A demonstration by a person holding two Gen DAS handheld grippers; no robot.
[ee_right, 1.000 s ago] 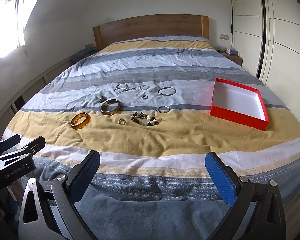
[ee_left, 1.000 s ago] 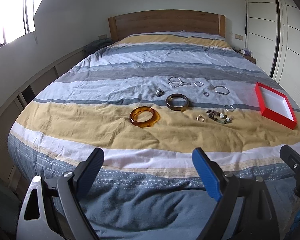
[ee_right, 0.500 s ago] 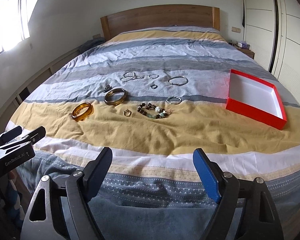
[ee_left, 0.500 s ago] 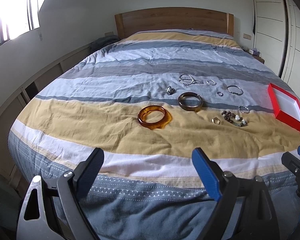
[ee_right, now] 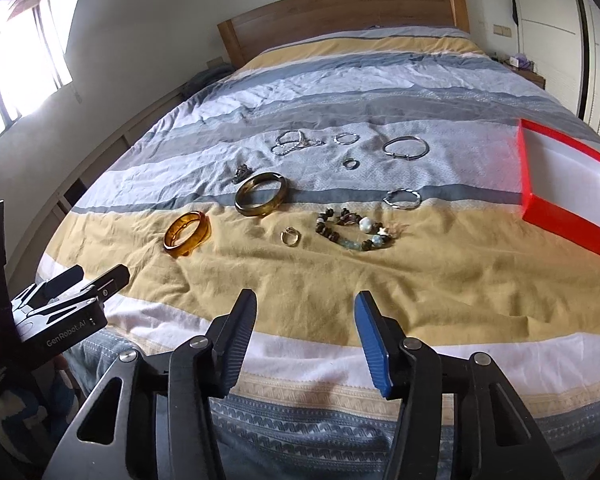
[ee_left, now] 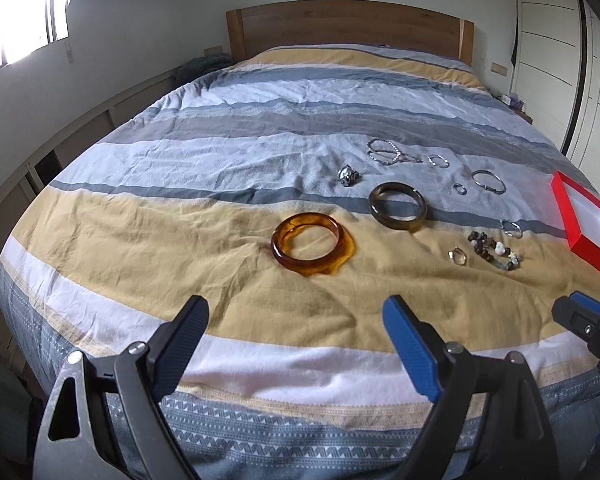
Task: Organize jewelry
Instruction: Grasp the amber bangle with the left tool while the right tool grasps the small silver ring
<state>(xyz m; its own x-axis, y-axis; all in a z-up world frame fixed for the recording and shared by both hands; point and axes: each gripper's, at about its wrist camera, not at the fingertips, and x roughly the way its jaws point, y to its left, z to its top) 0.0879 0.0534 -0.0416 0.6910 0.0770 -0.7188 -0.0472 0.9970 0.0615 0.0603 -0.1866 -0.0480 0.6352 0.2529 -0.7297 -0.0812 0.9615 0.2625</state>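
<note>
Both grippers closer over bed (ee_left: 180,240); right gripper (ee_right: 306,334) jaws just narrowing, empty, facing beaded bracelet (ee_right: 354,230). Left gripper (ee_left: 296,340) wide, empty, facing amber bangle (ee_left: 310,244).

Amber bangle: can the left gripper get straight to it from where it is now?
Probably yes. The amber bangle lies flat on the yellow stripe just ahead of the left gripper, whose jaws stand wide and empty. Only bare bedspread lies between; the darker bangle sits apart, beyond it.
</note>
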